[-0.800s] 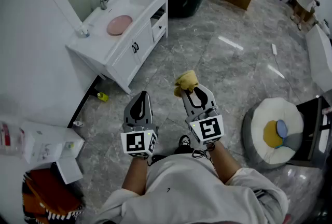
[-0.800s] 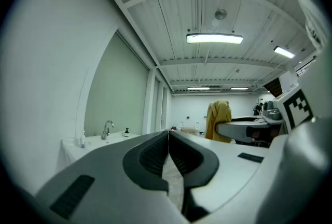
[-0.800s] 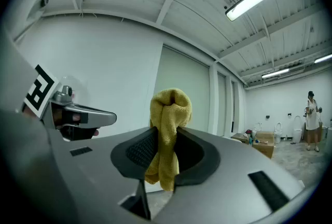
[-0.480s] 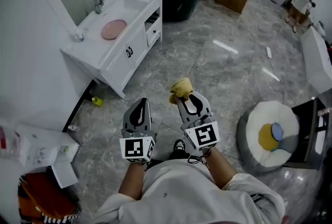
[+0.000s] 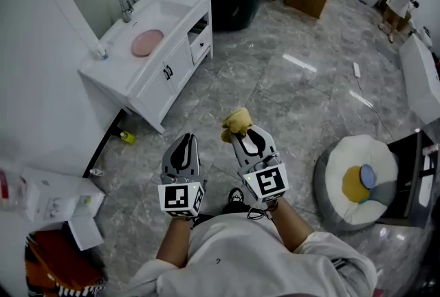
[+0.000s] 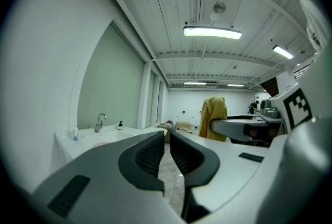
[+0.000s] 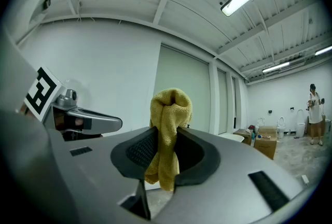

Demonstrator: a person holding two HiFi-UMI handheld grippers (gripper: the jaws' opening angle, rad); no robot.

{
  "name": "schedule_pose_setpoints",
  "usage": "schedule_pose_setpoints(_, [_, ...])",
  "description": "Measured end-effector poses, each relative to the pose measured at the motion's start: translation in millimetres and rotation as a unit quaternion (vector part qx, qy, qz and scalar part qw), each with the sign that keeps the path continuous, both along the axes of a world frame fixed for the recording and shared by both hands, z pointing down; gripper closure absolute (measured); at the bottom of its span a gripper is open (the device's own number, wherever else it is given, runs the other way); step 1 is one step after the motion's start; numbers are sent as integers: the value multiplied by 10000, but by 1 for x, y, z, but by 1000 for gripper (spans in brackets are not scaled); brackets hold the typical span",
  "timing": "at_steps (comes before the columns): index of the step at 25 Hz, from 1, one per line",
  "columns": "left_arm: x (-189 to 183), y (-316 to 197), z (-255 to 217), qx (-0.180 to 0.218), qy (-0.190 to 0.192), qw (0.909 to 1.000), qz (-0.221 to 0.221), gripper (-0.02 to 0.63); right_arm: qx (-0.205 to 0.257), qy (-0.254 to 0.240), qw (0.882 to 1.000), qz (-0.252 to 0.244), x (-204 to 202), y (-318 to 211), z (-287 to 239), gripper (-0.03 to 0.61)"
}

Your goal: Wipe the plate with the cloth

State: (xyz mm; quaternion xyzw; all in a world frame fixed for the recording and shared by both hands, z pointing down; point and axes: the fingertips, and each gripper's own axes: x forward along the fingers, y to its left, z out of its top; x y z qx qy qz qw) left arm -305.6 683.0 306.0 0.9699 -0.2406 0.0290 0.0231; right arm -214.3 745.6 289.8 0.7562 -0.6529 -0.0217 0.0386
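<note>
Right hand-held gripper (image 7: 163,148) pinches the yellow cloth (image 7: 168,111) between its jaws. The cloth bunches up past the tips and its tail hangs below. Left hand-held gripper (image 6: 167,140): jaws pressed nearly together, nothing between them. Both are held side by side in front of the person, above the grey floor (image 5: 289,89). Pink plate (image 5: 146,43) lies in the sink (image 5: 165,14) of the white cabinet (image 5: 172,69), up and to the left, well apart from both grippers. Faucet (image 5: 126,5) stands at the sink's wall side. Cloth is not touching the plate.
</note>
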Motion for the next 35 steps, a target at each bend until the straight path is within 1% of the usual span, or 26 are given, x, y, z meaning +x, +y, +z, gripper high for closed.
schedule_pose_setpoints(2, [8,1,1,-29,-22,10000,-28,570,-108,-139,9998,-2,8,3,1,489])
schedule_pose_setpoints(5, [23,0,7,-113,-64,9999,-87,528,1,-63,9999,-98,25,2,4,489])
schedule_pose_setpoints(9, [39,2,14,-130,-81,9994,-299,528,63,-22,9997,-215,48,6,9,489])
schedule_pose_setpoints(12, [51,0,15,-133,-180,9992,-344,528,-117,-258,9994,-178,65,2,13,489])
schedule_pose_setpoints(15, [56,-20,19,-99,-306,9986,-420,528,57,-197,9994,-270,75,-20,18,489])
schedule_pose_setpoints(19, [70,-57,35,-277,-336,9982,-408,528,-68,-223,9992,-315,81,-50,30,489])
schedule_pose_setpoints(21, [86,-78,41,-331,-290,9984,-351,528,-234,-195,9991,-299,91,-67,37,489])
schedule_pose_setpoints(24, [117,-116,49,-389,-214,9989,-176,528,-272,-26,9994,-201,117,-102,44,489])
schedule_pose_setpoints(28, [160,-181,46,-414,-107,9991,70,528,-292,99,9995,-56,152,-163,35,489])
schedule_pose_setpoints(30, [179,-216,38,-402,-99,9990,194,528,-345,32,9994,1,167,-198,29,489])
schedule_pose_setpoints(35, [207,-297,27,-352,-73,9983,449,528,-525,-117,9983,211,195,-276,22,489])
